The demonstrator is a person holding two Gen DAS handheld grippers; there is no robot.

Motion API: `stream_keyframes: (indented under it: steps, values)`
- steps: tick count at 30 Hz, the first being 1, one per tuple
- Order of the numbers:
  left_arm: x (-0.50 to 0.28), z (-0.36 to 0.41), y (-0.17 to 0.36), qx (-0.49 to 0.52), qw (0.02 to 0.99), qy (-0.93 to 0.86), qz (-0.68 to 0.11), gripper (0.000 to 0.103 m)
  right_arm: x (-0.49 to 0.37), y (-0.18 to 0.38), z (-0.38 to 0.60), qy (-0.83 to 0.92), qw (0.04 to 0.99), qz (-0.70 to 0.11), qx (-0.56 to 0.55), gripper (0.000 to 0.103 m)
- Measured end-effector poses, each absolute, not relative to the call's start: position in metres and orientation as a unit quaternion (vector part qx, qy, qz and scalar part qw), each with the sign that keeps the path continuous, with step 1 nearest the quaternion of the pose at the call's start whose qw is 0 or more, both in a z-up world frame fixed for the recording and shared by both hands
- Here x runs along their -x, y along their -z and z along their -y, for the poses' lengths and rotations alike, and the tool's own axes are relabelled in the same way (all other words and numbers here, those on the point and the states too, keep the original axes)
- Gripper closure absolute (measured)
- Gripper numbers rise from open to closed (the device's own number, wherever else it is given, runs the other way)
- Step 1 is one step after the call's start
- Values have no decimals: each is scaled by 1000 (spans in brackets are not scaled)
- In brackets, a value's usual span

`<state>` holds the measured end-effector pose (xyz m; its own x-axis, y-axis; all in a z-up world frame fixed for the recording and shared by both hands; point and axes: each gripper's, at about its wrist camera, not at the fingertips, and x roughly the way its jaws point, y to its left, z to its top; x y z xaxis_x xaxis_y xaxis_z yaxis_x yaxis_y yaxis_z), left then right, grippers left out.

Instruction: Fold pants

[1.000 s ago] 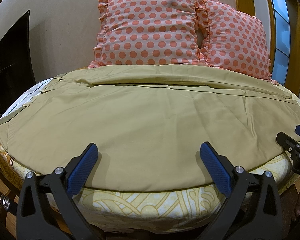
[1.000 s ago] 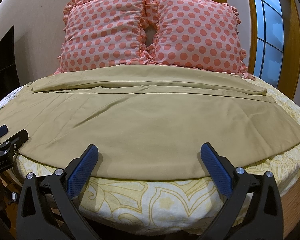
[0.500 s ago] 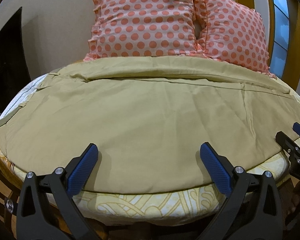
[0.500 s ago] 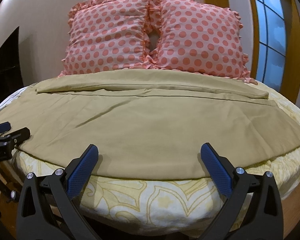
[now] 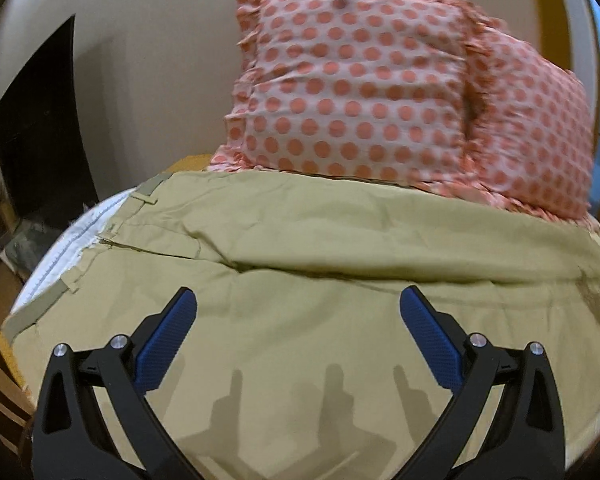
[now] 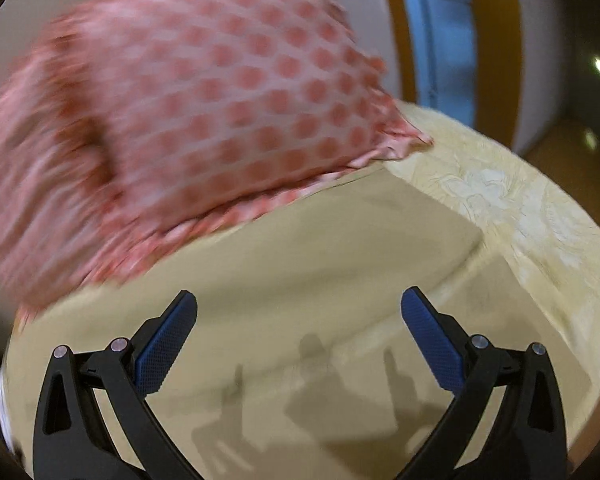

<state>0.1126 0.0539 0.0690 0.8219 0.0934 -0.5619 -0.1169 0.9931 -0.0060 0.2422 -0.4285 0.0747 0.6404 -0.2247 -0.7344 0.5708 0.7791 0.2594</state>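
- Waistband (image 5: 56, 268) at far left of left cam: white lining + belt loops showing, lies at the bed's left edge.
- Pants (image 5: 300, 340), khaki, spread flat across the bed; one leg lies over the other w/ a long seam line running L to R just below the pillows (image 5: 360, 92).
- Left gripper (image 5: 298, 344) over the seat/thigh area, jaws spread wide, nothing between the pads, not touching cloth as far as I can tell; shadows fall on the fabric below.
- Right gripper (image 6: 299, 344) over the leg end, jaws also spread, empty. View blurred.
- Hem end (image 6: 452, 240) near the right side, yellow patterned bedsheet (image 6: 540, 216) bare beyond it.
- Progress, my read: lengthwise leg-on-leg fold looks done; crosswise folds (hem toward waist) not yet begun, no grasp yet.
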Motion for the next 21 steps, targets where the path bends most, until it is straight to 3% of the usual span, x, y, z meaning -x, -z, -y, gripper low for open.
stream_keyframes:
  steps: [2,5,10,12,14,17,21]
  values:
    - [-125,-61,-63,40,951,-53,-301,2,-286,-63,449,258,851,-376,-259,20]
    - [-137,-71,-49,72,936,-24,-343,2,-327,-46,469,290,819,-404,-286,29]
    - [-142,-84,-35,126,921,3,-370,2,-364,-22,486,359,786,-424,-271,29]
    - [-144,-90,-29,150,913,7,-380,2,-370,-16,481,366,796,-426,-224,36]
    - [-144,-93,-26,163,910,10,-382,2,-365,-14,479,339,820,-410,-210,67]
    - [-143,-95,-26,171,909,14,-379,2,-344,-7,492,311,833,-383,-250,95]
    - [-141,-98,-26,183,909,20,-374,2,-287,-4,519,228,841,-312,-378,99]
